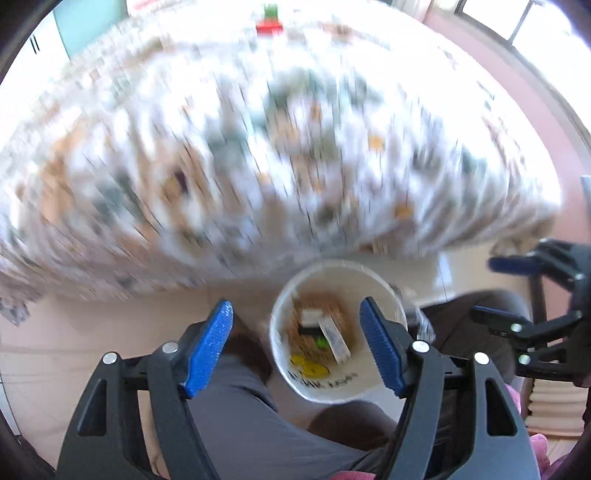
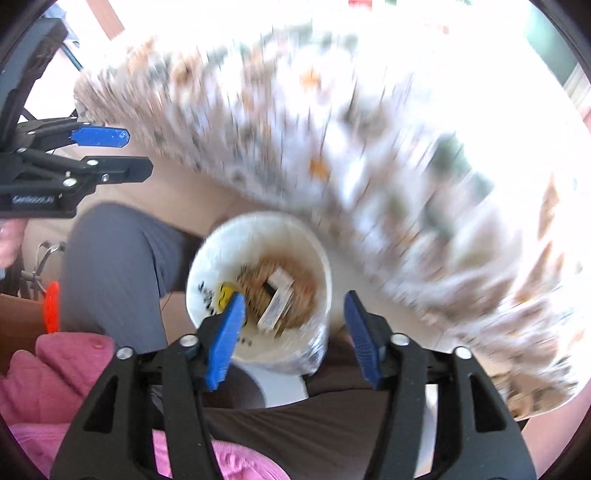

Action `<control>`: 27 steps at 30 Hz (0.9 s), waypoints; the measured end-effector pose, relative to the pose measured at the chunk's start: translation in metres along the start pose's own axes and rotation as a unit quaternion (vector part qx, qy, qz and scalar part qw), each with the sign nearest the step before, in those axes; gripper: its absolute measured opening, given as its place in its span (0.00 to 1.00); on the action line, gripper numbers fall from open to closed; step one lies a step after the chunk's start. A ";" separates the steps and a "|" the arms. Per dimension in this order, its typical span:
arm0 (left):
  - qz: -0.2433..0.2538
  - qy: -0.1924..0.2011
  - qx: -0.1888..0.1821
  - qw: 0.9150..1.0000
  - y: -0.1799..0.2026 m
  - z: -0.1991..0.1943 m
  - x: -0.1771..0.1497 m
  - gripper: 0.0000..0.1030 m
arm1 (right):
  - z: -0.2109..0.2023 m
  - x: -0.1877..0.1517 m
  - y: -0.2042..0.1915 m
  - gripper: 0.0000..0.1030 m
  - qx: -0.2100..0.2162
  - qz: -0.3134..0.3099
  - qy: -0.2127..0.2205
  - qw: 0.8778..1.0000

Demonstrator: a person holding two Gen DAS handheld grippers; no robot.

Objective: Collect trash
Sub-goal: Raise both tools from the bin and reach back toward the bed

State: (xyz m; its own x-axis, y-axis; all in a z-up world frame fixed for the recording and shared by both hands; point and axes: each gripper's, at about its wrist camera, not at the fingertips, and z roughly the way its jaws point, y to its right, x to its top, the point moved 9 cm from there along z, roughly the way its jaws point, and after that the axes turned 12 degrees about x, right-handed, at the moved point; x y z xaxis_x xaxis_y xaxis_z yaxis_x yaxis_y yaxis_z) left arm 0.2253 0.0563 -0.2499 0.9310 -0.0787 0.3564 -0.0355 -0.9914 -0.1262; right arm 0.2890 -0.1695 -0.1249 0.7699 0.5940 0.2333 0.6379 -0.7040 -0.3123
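Observation:
A white bucket [image 1: 295, 373] stands on the floor between the person's legs, with small boxes and wrappers [image 1: 334, 334] inside it. It also shows in the right wrist view [image 2: 207, 258], with the same trash [image 2: 277, 299] at its bottom. My left gripper [image 1: 295, 343] is open and empty, held above the bucket. My right gripper [image 2: 291, 336] is open and empty, also above the bucket. The right gripper shows at the right edge of the left wrist view [image 1: 517, 291], and the left gripper at the left of the right wrist view [image 2: 122, 151].
A table with a patterned cloth [image 1: 258, 147] hangs over the far side of the bucket, blurred by motion; it also fills the right wrist view [image 2: 406, 147]. The person's grey trouser legs [image 2: 118, 266] and pink top [image 2: 66, 387] are close below. A red item [image 1: 269, 26] sits far back on the table.

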 end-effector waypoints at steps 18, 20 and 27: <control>-0.013 0.115 0.124 0.985 -0.080 -0.084 0.155 0.85 | -0.187 0.147 0.018 0.75 -0.076 -0.057 0.193 0.977; -0.026 0.114 0.126 0.985 -0.089 -0.079 0.172 0.85 | -0.194 0.163 0.027 0.75 -0.078 -0.054 0.202 0.975; -0.043 0.107 0.125 0.986 -0.111 -0.050 0.225 0.85 | -0.199 0.212 0.060 0.75 -0.062 -0.033 0.220 0.973</control>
State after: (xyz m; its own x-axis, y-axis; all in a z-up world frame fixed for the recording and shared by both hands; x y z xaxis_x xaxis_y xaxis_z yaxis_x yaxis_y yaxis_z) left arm 0.4203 0.1431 -0.1100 0.8282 -0.0420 0.5588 0.1555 -0.9408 -0.3011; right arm 0.4951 -0.1632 0.0891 0.6444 0.4350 0.6290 0.6627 -0.7281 -0.1754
